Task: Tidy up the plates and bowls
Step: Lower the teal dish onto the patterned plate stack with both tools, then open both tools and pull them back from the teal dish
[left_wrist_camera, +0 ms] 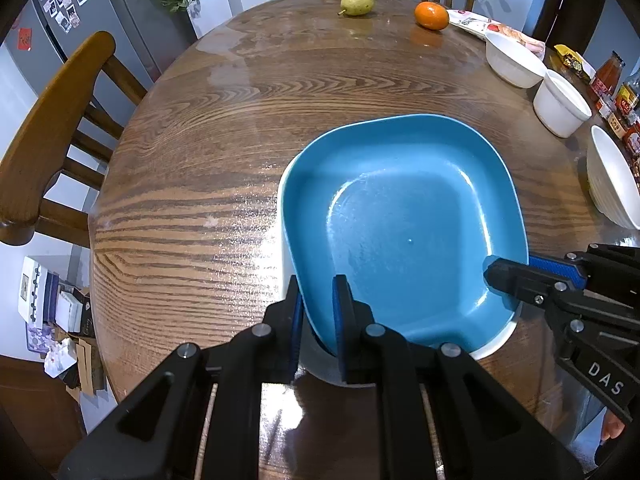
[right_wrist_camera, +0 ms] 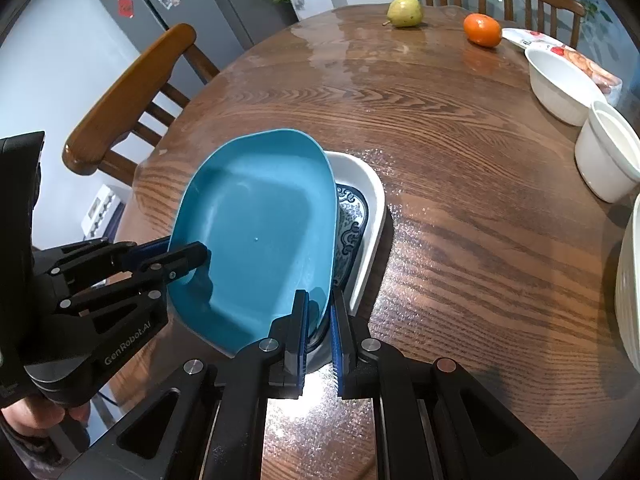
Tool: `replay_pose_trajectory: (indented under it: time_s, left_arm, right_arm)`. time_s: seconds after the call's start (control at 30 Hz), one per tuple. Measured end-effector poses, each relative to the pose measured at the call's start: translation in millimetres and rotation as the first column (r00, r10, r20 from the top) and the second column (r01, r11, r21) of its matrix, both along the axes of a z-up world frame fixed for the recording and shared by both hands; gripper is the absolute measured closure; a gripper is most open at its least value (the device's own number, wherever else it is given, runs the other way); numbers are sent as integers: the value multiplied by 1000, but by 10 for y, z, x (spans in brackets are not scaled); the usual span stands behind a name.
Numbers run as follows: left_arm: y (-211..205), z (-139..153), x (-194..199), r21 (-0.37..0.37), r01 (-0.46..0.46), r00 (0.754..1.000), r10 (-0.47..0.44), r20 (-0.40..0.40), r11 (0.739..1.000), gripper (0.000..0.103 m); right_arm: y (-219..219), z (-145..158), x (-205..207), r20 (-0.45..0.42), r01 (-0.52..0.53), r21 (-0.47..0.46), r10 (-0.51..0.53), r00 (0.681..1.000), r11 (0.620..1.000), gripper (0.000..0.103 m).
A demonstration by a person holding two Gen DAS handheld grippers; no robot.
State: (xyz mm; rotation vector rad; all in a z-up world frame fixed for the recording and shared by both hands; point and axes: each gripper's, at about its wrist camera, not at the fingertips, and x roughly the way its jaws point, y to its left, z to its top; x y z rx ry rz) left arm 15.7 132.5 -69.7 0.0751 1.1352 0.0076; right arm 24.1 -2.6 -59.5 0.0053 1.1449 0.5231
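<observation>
A square blue plate (left_wrist_camera: 404, 220) (right_wrist_camera: 256, 232) lies tilted over a white dish (left_wrist_camera: 285, 240) (right_wrist_camera: 370, 200) with a blue pattern inside, on the round wooden table (left_wrist_camera: 200, 140). My left gripper (left_wrist_camera: 318, 286) (right_wrist_camera: 188, 254) is shut on the plate's near-left rim. My right gripper (right_wrist_camera: 320, 302) (left_wrist_camera: 496, 274) is shut on the rim at the opposite near corner. In the right wrist view the plate's right edge rests inside the white dish and hides most of it. Three white bowls, a shallow one (left_wrist_camera: 514, 62), a straight-walled one (left_wrist_camera: 562, 108) and a ribbed one (left_wrist_camera: 612, 184), stand along the table's right side.
A pear (left_wrist_camera: 357, 1) and an orange (left_wrist_camera: 431, 15) sit at the table's far edge, beside a snack packet (left_wrist_camera: 476, 24). Bottles and jars (left_wrist_camera: 612, 80) crowd the far right. Wooden chairs (left_wrist_camera: 52, 128) stand at the left and back. A hand (right_wrist_camera: 28, 416) holds the left gripper.
</observation>
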Motion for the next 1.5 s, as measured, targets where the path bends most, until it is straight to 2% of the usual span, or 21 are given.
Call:
replay_pose_trajectory:
  time_s: [1.13, 1.33, 1.4, 1.47, 1.5]
  left_arm:
    - [11, 94, 29, 38, -18, 999, 16, 37, 999, 86]
    - [15, 132, 5, 39, -25, 998, 23, 50, 999, 70]
    - [21, 149, -4, 43, -33, 998, 30, 56, 999, 60]
    - [26, 169, -15, 49, -38, 997, 35, 63, 998, 39]
    - [26, 183, -26, 53, -41, 997, 38, 70, 998, 36]
  right_arm:
    - [2, 38, 52, 35, 0, -15, 1, 999, 1000, 90]
    - [-50, 90, 30, 56, 14, -13, -13, 998, 1000, 90]
    - [-75, 105, 18, 61, 24, -10, -23, 998, 1000, 89]
    - [-101, 116, 18, 63, 31, -7, -30, 998, 1000, 88]
    - [-118, 122, 17, 65, 35, -5, -34, 997, 999, 80]
